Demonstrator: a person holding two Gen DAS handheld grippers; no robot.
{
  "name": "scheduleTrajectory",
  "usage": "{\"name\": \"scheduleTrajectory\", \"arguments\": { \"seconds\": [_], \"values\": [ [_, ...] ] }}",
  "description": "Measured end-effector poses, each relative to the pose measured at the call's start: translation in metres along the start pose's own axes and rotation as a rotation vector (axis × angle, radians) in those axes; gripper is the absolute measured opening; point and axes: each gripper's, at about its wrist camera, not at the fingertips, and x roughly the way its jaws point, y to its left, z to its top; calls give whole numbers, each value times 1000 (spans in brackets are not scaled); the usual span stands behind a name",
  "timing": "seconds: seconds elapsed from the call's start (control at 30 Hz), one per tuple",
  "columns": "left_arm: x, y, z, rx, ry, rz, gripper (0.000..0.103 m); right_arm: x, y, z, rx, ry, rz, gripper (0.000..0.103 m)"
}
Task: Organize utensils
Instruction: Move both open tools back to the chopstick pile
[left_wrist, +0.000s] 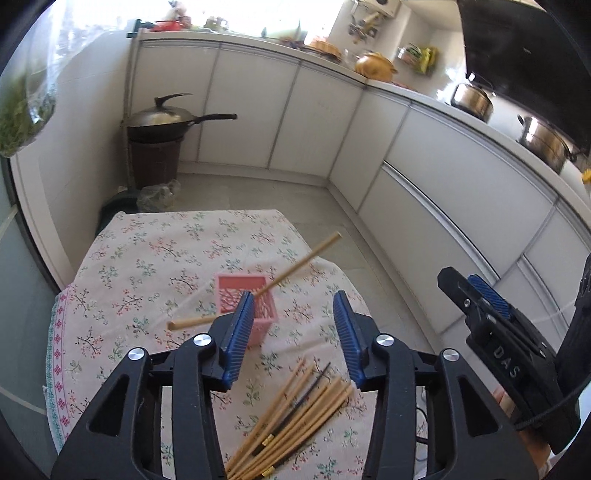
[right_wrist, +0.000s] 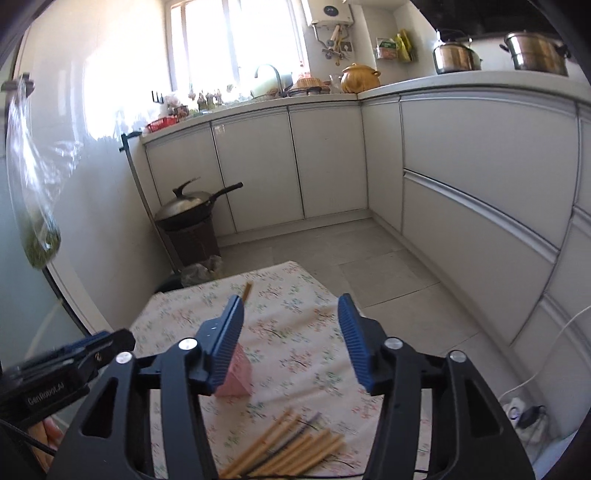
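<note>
Black gripper arms with blue ribbed pads are filling the bottom of both views. Across the lower centre of the left wrist view, the left gripper (left_wrist: 293, 334) is angling downward over a floral tablecloth (left_wrist: 147, 258), its jaws standing apart with nothing pressed between them. The right gripper (right_wrist: 291, 339) is likewise standing wide and empty in the right wrist view. A pile of bamboo chopsticks (left_wrist: 291, 417) is lying at the bottom centre of the frame, just below the pads. A pink slotted holder (left_wrist: 245, 295) is sitting mid-table, partly hidden behind the left pad. Only the left view is showing one chopstick (left_wrist: 303, 260) leaning out of the holder, and another chopstick (left_wrist: 192, 322) beside it at centre left.
</note>
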Motion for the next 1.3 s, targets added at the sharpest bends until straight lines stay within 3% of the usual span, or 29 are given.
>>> {"name": "scheduleTrajectory", "arguments": {
  "seconds": [0.13,0.3,0.53,0.77,0.93,1.3],
  "values": [
    [12,-12,-10,40,54,-3,56,-24,-31,-19,56,28,-25,79],
    [55,-21,-29,85,259,-15,77,-50,-72,-30,119,31,-49,92],
    [130,-26,-64,114,554,40,82,-52,-97,-38,122,104,-59,94],
    [191,-15,-75,54,671,98,81,-35,-101,-49,90,186,-44,94],
    [220,-17,-75,89,678,160,66,-24,-109,-55,114,218,-47,94],
    [257,-15,-81,119,699,201,29,-8,-124,-62,175,267,-50,94]
  ]
}}
